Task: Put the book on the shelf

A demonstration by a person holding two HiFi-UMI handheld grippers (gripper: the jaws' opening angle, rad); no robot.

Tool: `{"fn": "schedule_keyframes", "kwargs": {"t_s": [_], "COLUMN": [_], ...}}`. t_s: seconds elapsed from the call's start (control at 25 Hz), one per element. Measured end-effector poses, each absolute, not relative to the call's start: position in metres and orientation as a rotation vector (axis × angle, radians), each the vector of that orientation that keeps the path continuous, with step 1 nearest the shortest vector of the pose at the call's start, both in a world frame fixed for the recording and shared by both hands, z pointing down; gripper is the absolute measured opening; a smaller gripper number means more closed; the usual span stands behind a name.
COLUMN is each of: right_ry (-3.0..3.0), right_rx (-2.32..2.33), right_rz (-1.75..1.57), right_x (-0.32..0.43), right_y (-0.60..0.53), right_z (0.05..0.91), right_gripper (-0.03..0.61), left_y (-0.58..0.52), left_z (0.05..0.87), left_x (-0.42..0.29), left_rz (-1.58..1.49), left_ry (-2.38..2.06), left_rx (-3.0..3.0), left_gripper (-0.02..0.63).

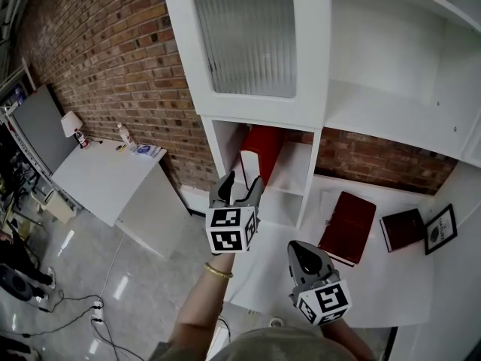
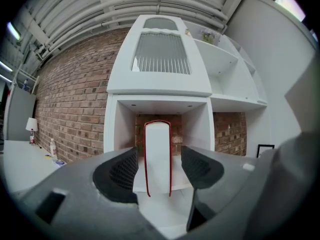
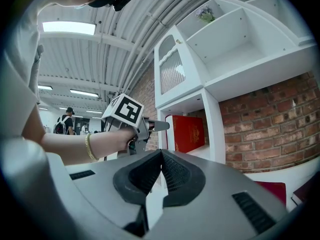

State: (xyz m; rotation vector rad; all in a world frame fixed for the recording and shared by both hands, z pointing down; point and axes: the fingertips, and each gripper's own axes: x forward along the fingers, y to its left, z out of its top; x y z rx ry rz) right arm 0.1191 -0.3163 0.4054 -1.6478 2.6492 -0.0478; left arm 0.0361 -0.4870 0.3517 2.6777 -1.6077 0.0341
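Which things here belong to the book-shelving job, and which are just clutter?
Job: upright red book; shelf cubby it stands in; left gripper, open in front of it.

Lying about: flat red book; dark book; picture frame; lamp; bottle; right gripper, shut, empty.

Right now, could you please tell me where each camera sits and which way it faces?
Head view: on the person's head, looking steeply down at the shelf unit; left gripper, right gripper and a forearm show.
Left gripper view: on the left gripper, facing the cubby; open jaws frame the upright red book.
Right gripper view: on the right gripper, past shut jaws toward the left gripper and forearm.
Shared: all three show the red book.
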Motion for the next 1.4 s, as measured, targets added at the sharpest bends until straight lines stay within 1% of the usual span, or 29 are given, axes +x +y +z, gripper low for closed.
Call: {"fn": "schedule_keyframes", "kwargs": {"t_s": [0.2, 0.36, 0.56, 0.76, 1.16, 1.4], "right_ry": [2.656, 2.66, 2.66, 2.649, 2.637, 2.627], "right_rx": [-1.644, -1.643, -1.643, -1.656, -1.683, -1.703], "right_rz": [-0.036, -0.034, -0.021, -0.017, -0.011, -0.008], "right_x": [0.111, 0.104, 0.094, 0.087, 0.069, 0.062], "right_y": [-0.306, -0.298, -0.288, -0.278, -0.254, -0.241], "right_z": [0.405, 0.405, 0.402, 0.399, 0.397, 0.399], "right_gripper": [0.007, 0.007, 0.008, 0.006, 0.008, 0.006], "left_y": [-0.469, -0.452, -0.43, -0.411, -0.369, -0.342], "left_z": [0.347, 0.343, 0.341, 0.343, 0.343, 0.351], "left_x": [0.027, 0.019, 0.011, 0.002, -0.023, -0.041], "left_rz": [0.012, -0.014, -0.031, -0.035, -0.075, -0.092], "left_ry": [-1.606, -1.616, -1.603, -1.596, -1.583, -1.564], "left_rx": [2.684, 2.685, 2.681, 2.667, 2.647, 2.623], "left_gripper": [0.264, 0.218, 0.184, 0.135, 0.063, 0.033]}}
